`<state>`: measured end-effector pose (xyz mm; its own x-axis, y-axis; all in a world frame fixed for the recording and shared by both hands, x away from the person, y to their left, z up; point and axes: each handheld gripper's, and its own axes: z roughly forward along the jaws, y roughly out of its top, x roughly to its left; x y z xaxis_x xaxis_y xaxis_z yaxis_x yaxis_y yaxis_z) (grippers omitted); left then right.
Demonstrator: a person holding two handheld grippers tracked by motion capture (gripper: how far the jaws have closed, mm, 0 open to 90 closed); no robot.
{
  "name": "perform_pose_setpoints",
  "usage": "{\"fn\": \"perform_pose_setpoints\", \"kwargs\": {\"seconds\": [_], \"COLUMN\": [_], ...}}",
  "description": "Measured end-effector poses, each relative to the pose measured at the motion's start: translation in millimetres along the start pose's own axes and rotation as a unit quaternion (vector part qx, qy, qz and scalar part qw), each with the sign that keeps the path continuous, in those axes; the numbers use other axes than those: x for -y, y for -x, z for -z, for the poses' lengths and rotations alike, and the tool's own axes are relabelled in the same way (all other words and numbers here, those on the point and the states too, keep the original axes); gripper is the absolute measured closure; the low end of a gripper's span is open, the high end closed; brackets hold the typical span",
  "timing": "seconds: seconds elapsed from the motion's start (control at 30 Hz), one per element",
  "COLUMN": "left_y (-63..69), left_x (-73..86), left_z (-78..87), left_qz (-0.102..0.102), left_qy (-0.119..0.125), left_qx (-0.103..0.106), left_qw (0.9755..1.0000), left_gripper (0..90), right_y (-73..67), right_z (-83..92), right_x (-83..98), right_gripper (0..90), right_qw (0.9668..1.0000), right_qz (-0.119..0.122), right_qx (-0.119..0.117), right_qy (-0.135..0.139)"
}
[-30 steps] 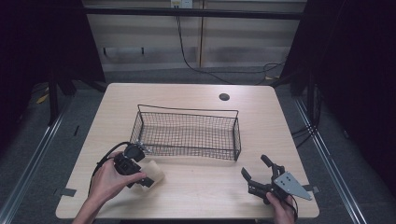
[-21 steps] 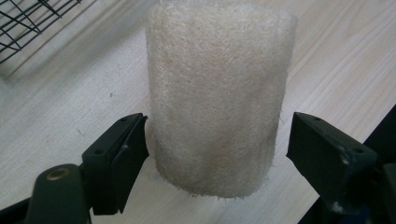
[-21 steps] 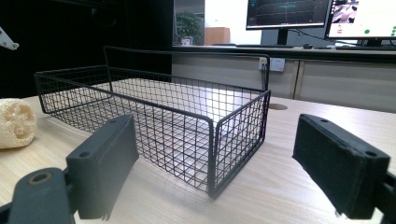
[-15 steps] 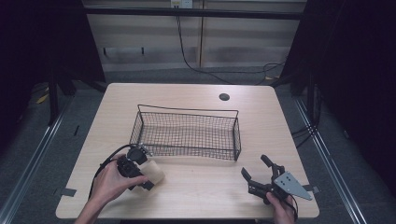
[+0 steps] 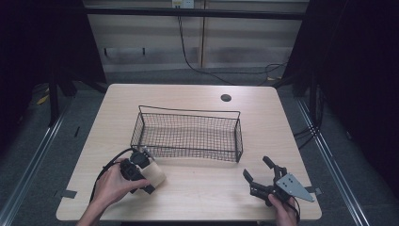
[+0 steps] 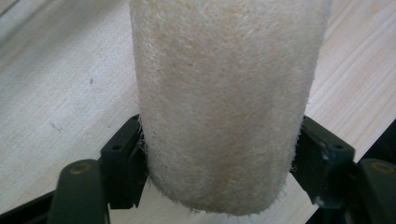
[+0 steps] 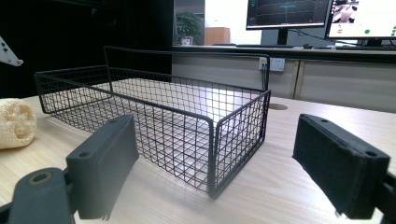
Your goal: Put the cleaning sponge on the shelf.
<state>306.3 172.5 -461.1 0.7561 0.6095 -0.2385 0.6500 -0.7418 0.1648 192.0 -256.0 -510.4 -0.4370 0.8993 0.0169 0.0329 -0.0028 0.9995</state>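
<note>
The left gripper [image 5: 143,173] has just been closing its jaws, and they now press both sides of the pale beige fibrous loofah cylinder [image 6: 224,102], which lies on the light wooden table [image 5: 197,193] just in front of the black wire mesh basket [image 5: 188,134]; the right gripper [image 5: 263,176] rests near the table's front right edge, jaws spread wide and holding nothing

Left tongs [image 5: 149,175] clamped, right tongs [image 5: 261,176] agape
</note>
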Motion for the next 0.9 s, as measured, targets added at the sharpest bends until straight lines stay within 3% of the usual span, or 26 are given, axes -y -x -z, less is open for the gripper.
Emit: {"fn": "perform_pose_setpoints", "kwargs": {"seconds": [0.3, 0.63, 0.9], "left_y": [2.1, 2.4, 2.8], "left_x": [-0.1, 0.8, 1.5], "left_z": [1.4, 5.0, 11.2], "left_qz": [0.003, -0.007, 0.013], "left_qy": [-0.01, -0.001, 0.013], "left_qx": [-0.004, 0.003, 0.016], "left_qw": [0.9999, 1.0, 0.9997], "left_gripper": [32.2, 32.4, 32.5], "right_y": [0.0, 0.0, 0.1], "right_z": [0.0, -0.1, -0.1], "right_x": [0.0, 0.0, -0.1], "right_gripper": [13.1, 13.0, 13.0], "right_qw": [1.0, 1.0, 1.0], "right_qz": [-0.001, -0.002, -0.002], "right_qx": [-0.001, 0.0, 0.0], "right_qy": [0.0, 0.0, 0.0]}}
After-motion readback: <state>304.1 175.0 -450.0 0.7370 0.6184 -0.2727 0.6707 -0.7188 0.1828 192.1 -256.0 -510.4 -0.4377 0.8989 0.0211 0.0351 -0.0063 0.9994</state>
